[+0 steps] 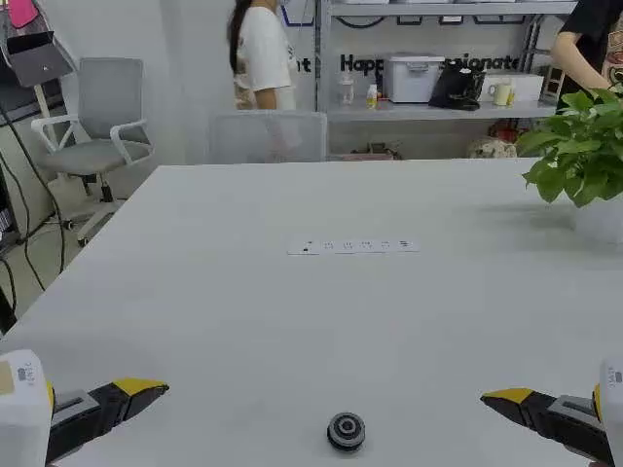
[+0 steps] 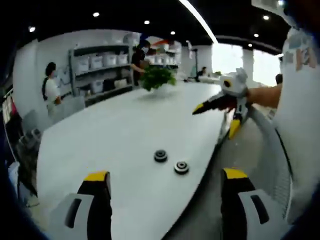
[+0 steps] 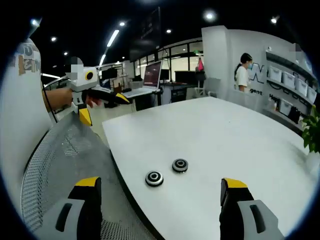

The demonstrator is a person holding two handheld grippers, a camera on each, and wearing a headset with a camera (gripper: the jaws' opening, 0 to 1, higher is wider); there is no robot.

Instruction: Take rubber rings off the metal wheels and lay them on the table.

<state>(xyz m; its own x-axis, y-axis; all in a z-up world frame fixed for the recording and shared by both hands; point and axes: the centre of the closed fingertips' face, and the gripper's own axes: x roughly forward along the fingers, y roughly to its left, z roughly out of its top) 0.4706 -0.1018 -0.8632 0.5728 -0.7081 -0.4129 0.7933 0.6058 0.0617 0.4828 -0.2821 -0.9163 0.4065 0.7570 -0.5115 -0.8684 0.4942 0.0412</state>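
Two small metal wheels with dark rubber rings lie flat on the white table, close to its near edge. The head view has one wheel. Both appear in the left gripper view, one wheel beside the other wheel, and in the right gripper view as a near wheel and a far wheel. My left gripper hovers left of them, open and empty. On their right, my right gripper is also open and empty. Neither touches a wheel.
A flush socket strip sits mid-table. A potted plant stands at the far right. Office chairs stand beyond the far edge, with shelves and people behind. A mesh chair is by the near edge.
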